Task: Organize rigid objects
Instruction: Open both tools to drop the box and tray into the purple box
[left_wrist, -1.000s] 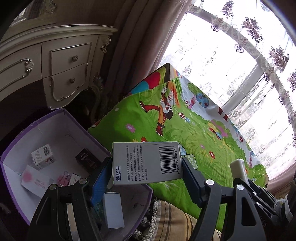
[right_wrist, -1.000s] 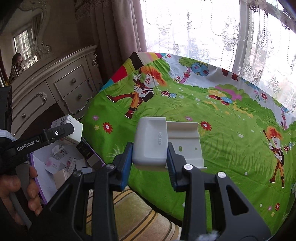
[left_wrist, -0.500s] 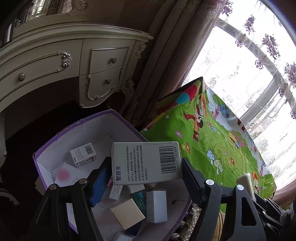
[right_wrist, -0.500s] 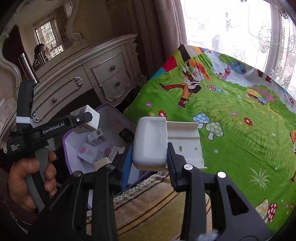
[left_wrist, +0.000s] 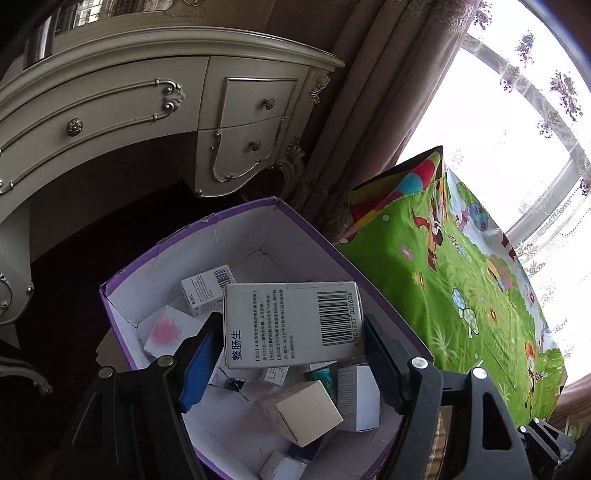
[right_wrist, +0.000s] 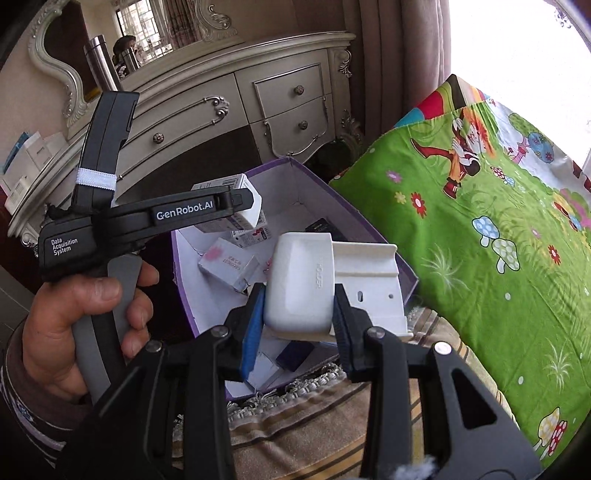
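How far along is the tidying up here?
Partly done: several small cartons already lie inside the purple box. In hand: the left gripper holds a white barcoded carton above the box, and the right gripper holds a white plastic holder near its edge. Left: dropping both in.

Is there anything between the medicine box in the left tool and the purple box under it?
Nothing visible blocks it. The medicine box hangs over the open purple box, which has no lid; only small cartons lie on its floor.
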